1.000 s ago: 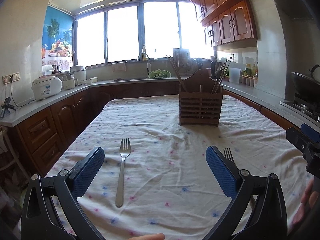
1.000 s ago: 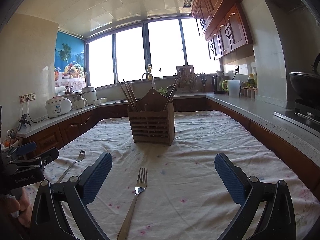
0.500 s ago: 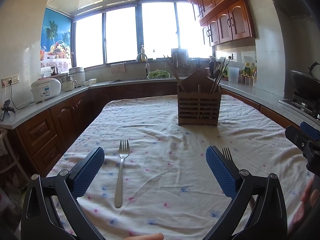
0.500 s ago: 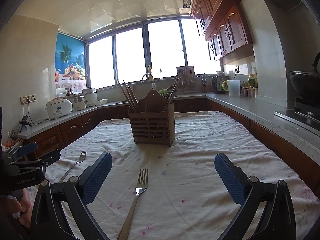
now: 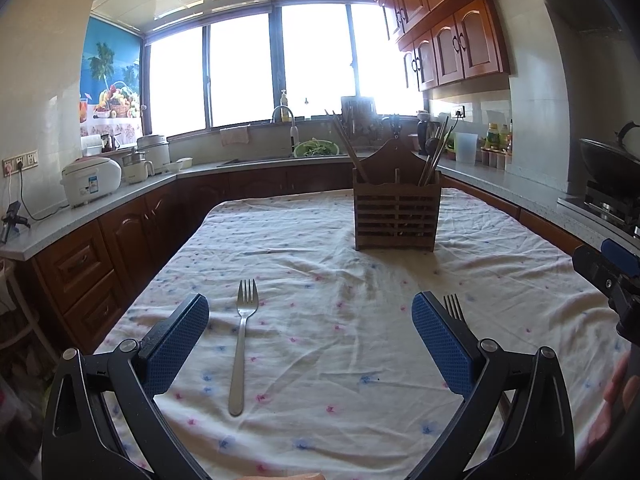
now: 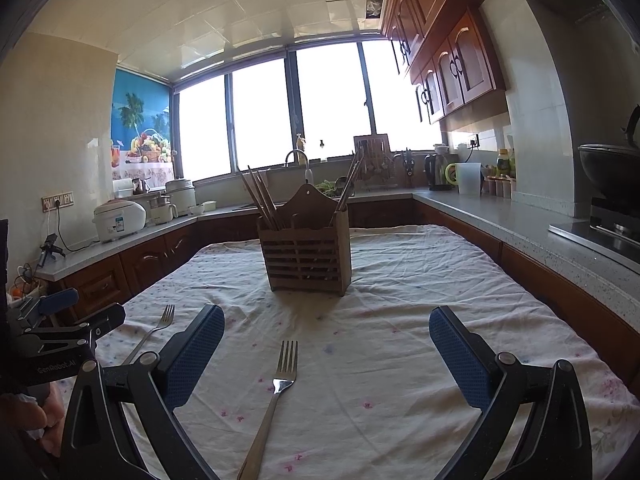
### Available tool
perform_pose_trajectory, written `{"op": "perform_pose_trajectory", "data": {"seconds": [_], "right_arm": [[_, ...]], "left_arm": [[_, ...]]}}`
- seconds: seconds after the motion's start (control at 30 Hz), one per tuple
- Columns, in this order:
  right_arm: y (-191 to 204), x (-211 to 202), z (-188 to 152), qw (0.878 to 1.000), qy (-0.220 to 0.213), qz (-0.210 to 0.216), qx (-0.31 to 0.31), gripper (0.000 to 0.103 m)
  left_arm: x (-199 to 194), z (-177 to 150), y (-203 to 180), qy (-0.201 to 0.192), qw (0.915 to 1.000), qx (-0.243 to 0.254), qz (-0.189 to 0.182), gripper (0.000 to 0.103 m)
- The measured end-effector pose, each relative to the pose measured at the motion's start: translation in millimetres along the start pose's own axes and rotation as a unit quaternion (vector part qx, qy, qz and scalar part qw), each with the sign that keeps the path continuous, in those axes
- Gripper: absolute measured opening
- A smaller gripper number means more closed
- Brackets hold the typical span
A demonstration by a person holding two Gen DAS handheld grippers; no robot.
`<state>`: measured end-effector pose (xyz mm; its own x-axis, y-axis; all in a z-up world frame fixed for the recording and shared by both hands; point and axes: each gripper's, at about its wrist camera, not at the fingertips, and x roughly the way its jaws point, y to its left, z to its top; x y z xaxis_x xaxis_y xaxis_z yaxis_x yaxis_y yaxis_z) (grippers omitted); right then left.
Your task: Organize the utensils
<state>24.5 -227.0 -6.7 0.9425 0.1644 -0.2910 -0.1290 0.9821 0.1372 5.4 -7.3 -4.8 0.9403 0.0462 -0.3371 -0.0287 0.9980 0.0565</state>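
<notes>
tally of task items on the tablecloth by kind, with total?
Forks lying loose: 2, left fork and right fork
Wooden utensil holders: 1, wooden holder, upright, sticks and utensils already in it, too cluttered to count
Total: 3
</notes>
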Motion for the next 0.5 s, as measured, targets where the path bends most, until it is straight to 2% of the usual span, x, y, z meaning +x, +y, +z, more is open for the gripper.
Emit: {"op": "perform_pose_trajectory", "data": {"seconds": [0.5], "right_arm": [[1.7,-0.4,0.2,1.000,0.001,0.002,-0.001,0.103]], "left_arm": [[-0.8,1.7,0.9,-0.001,1.0000,-0.004,-0.004,0.103]]}}
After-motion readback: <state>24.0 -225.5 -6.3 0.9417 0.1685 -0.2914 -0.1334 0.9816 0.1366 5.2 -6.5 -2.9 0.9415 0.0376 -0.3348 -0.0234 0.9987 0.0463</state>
